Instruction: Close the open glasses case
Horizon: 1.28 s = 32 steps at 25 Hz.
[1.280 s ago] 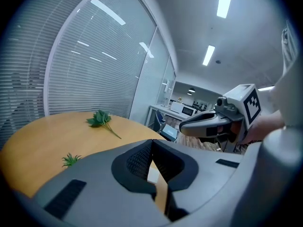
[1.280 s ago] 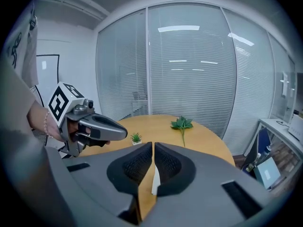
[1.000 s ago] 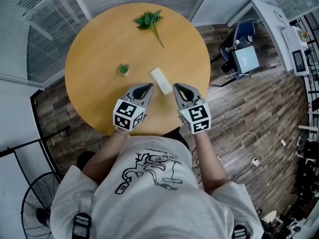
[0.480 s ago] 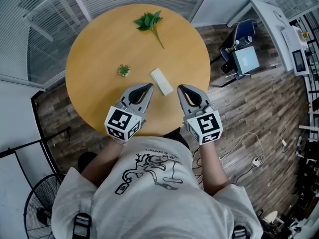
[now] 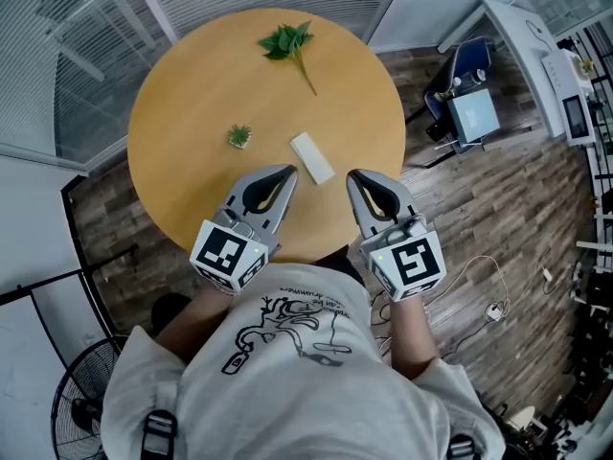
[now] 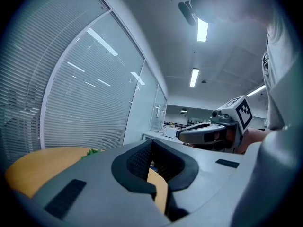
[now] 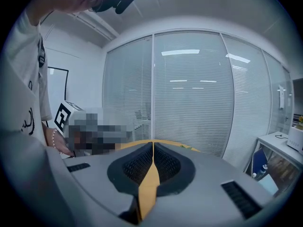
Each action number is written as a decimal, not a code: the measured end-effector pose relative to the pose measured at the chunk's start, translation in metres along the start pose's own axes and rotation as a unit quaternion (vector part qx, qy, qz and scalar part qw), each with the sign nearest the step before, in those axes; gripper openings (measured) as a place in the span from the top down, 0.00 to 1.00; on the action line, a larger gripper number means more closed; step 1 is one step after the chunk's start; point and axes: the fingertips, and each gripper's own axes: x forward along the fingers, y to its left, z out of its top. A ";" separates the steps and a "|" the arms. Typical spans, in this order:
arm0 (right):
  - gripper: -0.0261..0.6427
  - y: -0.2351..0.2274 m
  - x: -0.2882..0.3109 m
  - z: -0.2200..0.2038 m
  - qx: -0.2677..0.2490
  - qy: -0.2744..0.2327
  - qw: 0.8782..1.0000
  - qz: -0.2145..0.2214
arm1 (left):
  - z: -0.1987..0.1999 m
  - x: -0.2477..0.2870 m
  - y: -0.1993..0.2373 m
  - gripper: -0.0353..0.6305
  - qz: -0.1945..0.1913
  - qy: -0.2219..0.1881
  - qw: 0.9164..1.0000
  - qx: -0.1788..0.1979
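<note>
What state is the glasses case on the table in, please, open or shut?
It looks shut: in the head view the glasses case lies on the table as one flat white oblong, no lid raised.

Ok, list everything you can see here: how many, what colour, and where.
table: one, round, yellow wood, centre of the head view.
glasses case: one, white, on the table just ahead of the grippers.
leafy sprig: one, green, far side of the table.
small plant: one, green, left of the case.
fan: one, black, on the floor at lower left.
left gripper: one, grey, jaws shut on nothing, over the near table edge.
right gripper: one, grey, jaws shut on nothing, beside it.
</note>
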 end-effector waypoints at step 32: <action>0.94 0.018 -0.017 0.045 -0.014 -0.022 1.000 0.004 | 0.051 -0.023 -0.007 0.92 0.006 -0.043 0.999 0.030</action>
